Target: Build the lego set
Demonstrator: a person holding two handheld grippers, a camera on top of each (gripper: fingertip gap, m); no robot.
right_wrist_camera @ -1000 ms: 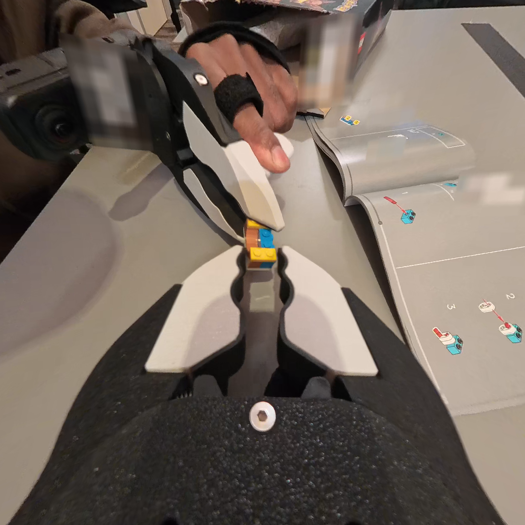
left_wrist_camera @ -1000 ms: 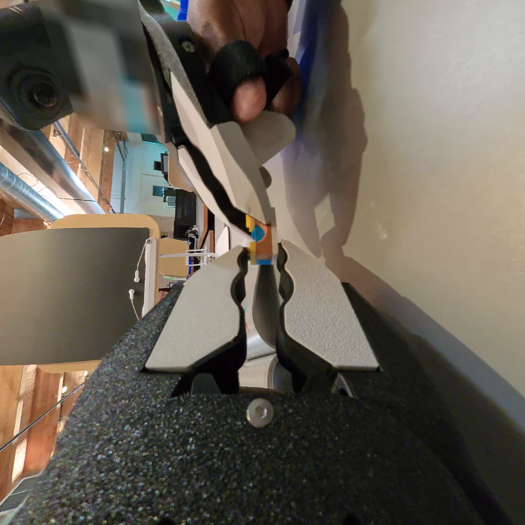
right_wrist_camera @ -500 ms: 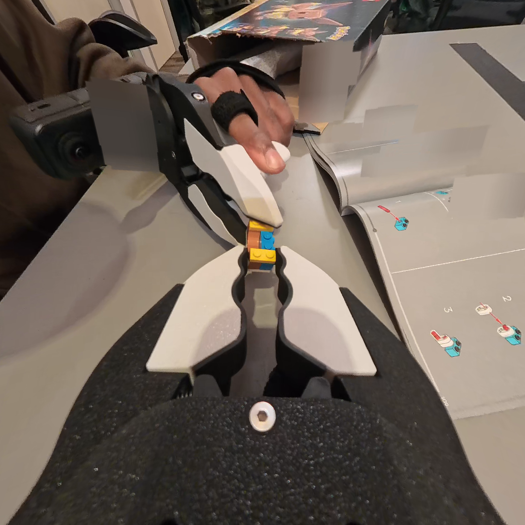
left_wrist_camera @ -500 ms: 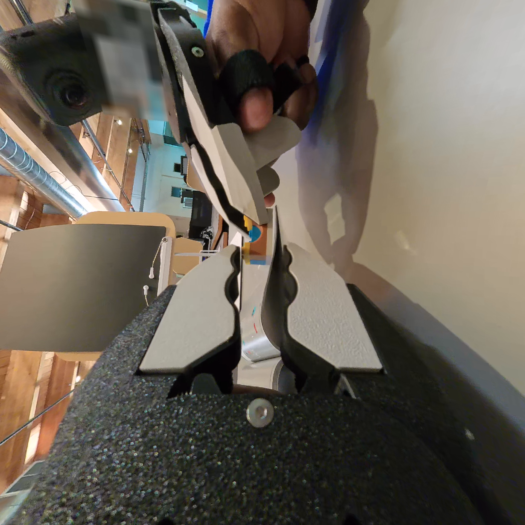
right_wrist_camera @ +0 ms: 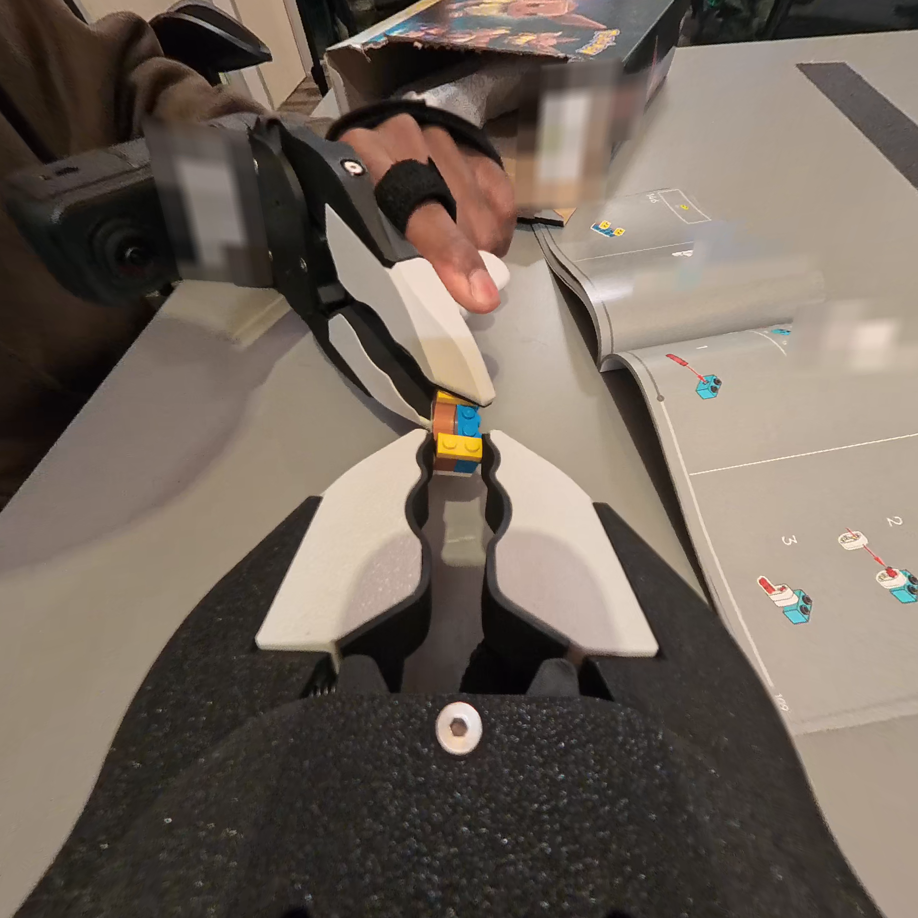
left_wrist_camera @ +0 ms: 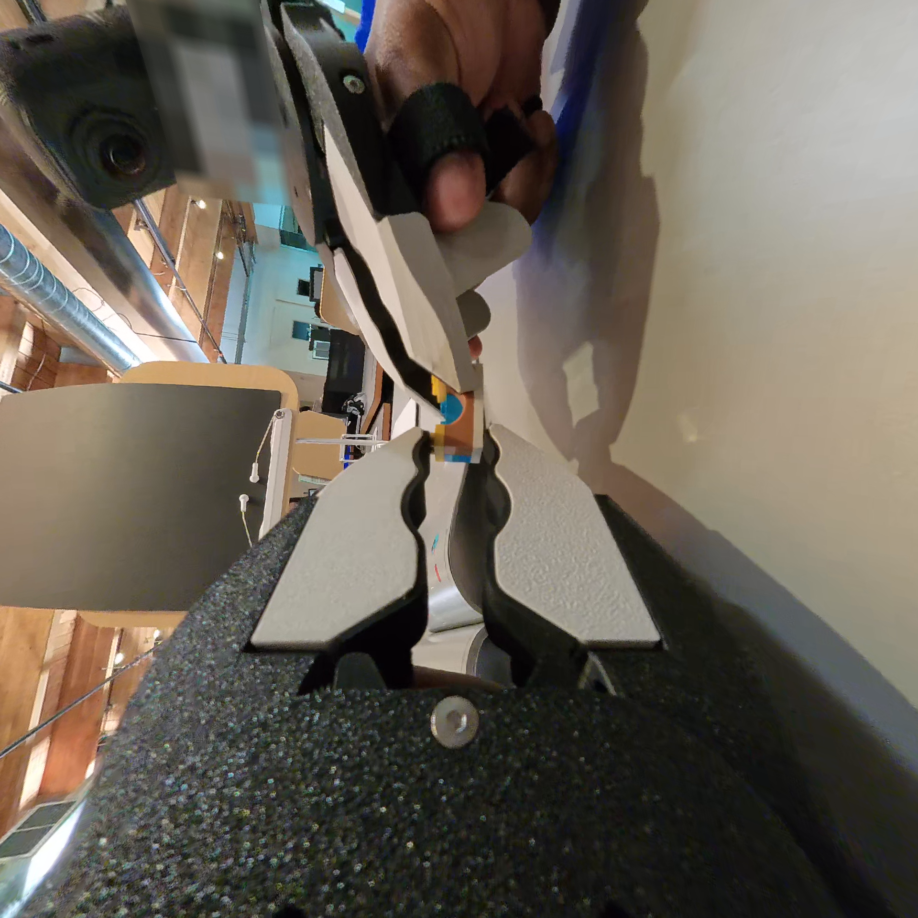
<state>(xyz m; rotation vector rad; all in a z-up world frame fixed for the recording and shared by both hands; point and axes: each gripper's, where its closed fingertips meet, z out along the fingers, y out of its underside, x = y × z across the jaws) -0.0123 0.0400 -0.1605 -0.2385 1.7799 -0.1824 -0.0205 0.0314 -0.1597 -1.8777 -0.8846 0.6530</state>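
Left claw [left_wrist_camera: 454, 442]: its two grey tips squeeze the near end of the brick lump. Seen from the right claw's camera, it comes in from the far left and bites the lump's far end [right_wrist_camera: 459, 402].
Right claw [right_wrist_camera: 457, 447]: its tips are clamped on the sides of the yellow brick at the near end of the same lump. From the left claw's camera it comes down from above [left_wrist_camera: 447, 392].
Brick lump [right_wrist_camera: 458, 432]: small, made of yellow, blue and brown bricks stuck together. It sits right between the tips of both claws, held up off the table. In the left view [left_wrist_camera: 454, 427] the brown side faces the camera, with blue and yellow at the edges.
Yellow brick [right_wrist_camera: 459, 445]: flat, at the near end of the lump, touching both right tips.
Hand [right_wrist_camera: 447, 213]: holds the left claw, with a black strap round one finger. That finger lies flat along the claw's top.
Other hand [left_wrist_camera: 462, 124]: holds the right claw, above the left claw's tips.
Book [right_wrist_camera: 795, 472]: open and flat on the table, to the right of the right claw, with small build drawings.
Box [right_wrist_camera: 497, 54]: torn open, far behind the left claw.
Table [right_wrist_camera: 174, 472]: grey, under both claws.
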